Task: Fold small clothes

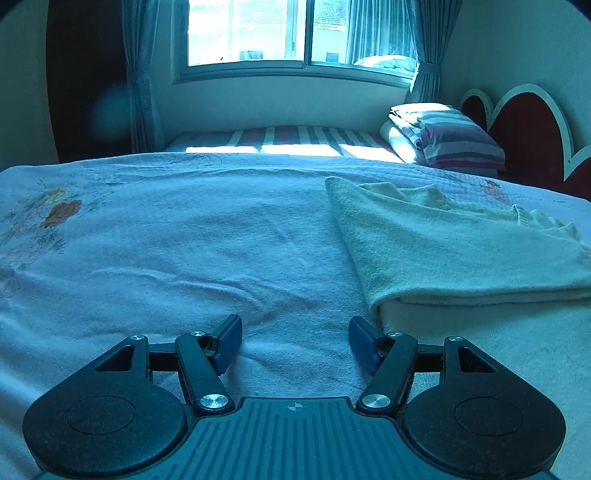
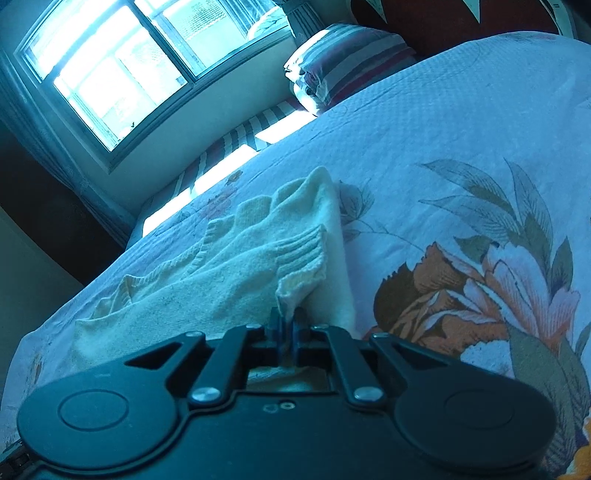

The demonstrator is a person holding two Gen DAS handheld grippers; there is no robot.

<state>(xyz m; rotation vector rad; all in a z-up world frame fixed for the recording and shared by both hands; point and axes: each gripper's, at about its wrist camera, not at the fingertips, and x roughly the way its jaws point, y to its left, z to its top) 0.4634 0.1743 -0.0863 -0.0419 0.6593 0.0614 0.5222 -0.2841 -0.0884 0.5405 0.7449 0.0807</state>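
The right claw point(image 2: 285, 325) pinches the cream sweater's point(image 2: 236, 273) ribbed cuff to fold it; the left claw point(image 1: 295, 341) hovers open over the bed point(image 1: 184, 240).

A bedroom in dim, bluish light. A wide sliding window point(image 1: 295, 33) fills the top centre of the left wrist view, very bright, with pale buildings outside. Sheer curtains point(image 1: 138, 74) hang at both sides of it, above a plain pale wall point(image 1: 280, 99). Below lies a striped mattress point(image 1: 295, 136) crossed by patches of sunlight. At centre right sits a stack of folded striped bedding point(image 1: 450, 136), beside a dark red headboard point(image 1: 528, 125) with a white scalloped edge. The lower half of both views is filled by a pale bedspread point(image 2: 461, 122) printed with large orange flowers and grey-green leaves.
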